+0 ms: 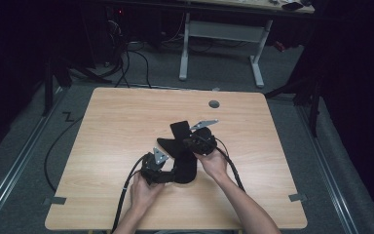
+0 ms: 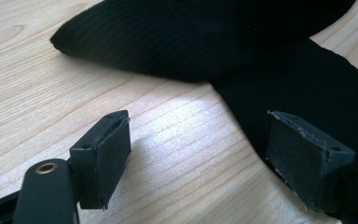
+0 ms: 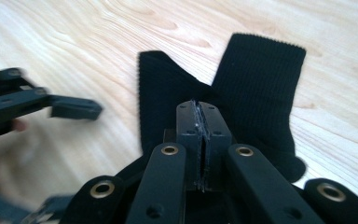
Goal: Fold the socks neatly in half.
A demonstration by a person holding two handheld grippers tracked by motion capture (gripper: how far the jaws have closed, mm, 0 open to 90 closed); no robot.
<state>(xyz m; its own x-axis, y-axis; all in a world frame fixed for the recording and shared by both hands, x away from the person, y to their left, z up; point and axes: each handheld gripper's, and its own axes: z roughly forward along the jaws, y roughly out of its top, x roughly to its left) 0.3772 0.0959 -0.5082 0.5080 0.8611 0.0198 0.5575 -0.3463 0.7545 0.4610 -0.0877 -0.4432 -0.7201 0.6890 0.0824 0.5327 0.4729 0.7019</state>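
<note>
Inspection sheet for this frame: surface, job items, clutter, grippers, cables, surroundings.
Surface: light wooden table, with a grey round cap near the far edge.
Job's things: two black socks crossing each other, flat at the table's middle.
Clutter: nothing seen on the table.
Grippers: left gripper open, one pad over a sock's edge, nothing clamped; right gripper shut above the socks, whether fabric is pinched cannot be told.
Cables: a black cable trails from the left gripper toward the near edge.
Surroundings: dark room, grey floor, white desk frame behind.
</note>
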